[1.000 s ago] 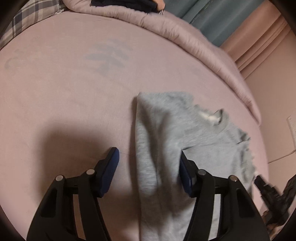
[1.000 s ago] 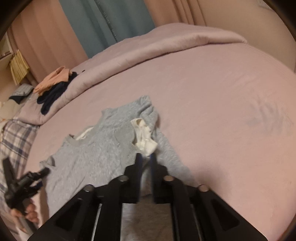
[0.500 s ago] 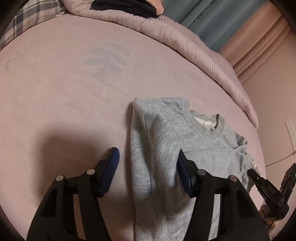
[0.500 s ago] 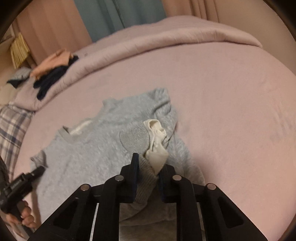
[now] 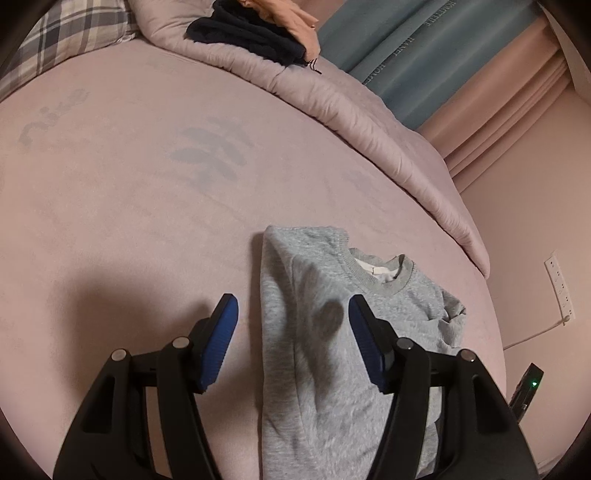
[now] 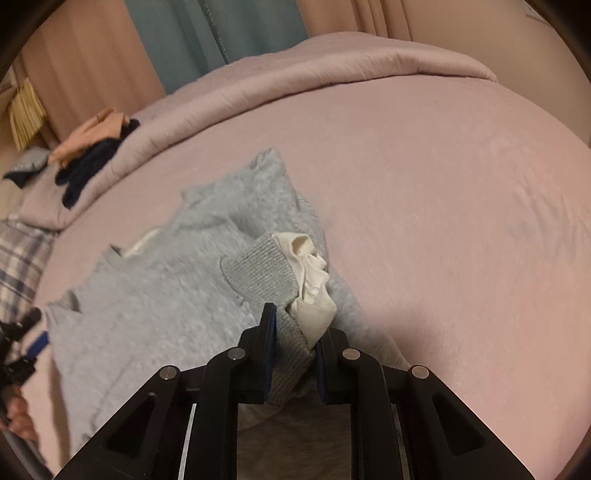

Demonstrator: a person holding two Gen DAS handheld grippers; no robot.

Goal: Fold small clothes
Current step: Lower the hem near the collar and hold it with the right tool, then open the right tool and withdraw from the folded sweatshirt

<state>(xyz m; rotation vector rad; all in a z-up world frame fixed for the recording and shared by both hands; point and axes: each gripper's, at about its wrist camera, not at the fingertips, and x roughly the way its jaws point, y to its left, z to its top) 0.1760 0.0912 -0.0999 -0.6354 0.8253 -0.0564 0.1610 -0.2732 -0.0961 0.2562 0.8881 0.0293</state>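
Right gripper (image 6: 293, 341): jaws nearly together, clamped on the ribbed grey cuff (image 6: 258, 273) of a sleeve, with the white inner lining (image 6: 312, 284) bunched out just past the pads.
Left gripper (image 5: 291, 328): jaws standing about half apart and holding nothing; it hangs above the near part of the garment, one blue pad over bare sheet, the other over cloth.
Garment: a small light-grey fleece sweatshirt with a ribbed round collar (image 5: 332, 332), lying flat on the pink bed sheet (image 5: 129, 203), near the bed's front edge.
Long axis: in the left wrist view it runs from hem, nearest the grippers, to collar (image 5: 380, 273), farthest; the neck points toward the rolled pink quilt (image 5: 332, 99).
Fold state: the left side already lies turned over the body, giving a straight edge; the right side is rumpled.
Step in hand: likely carrying the right sleeve across the chest.
Next move: probably lay the cuff flat on the body, let go, and smooth it, with the lining tucked in.
Beyond: dark and peach clothes (image 5: 258, 26) piled on the quilt, well apart.
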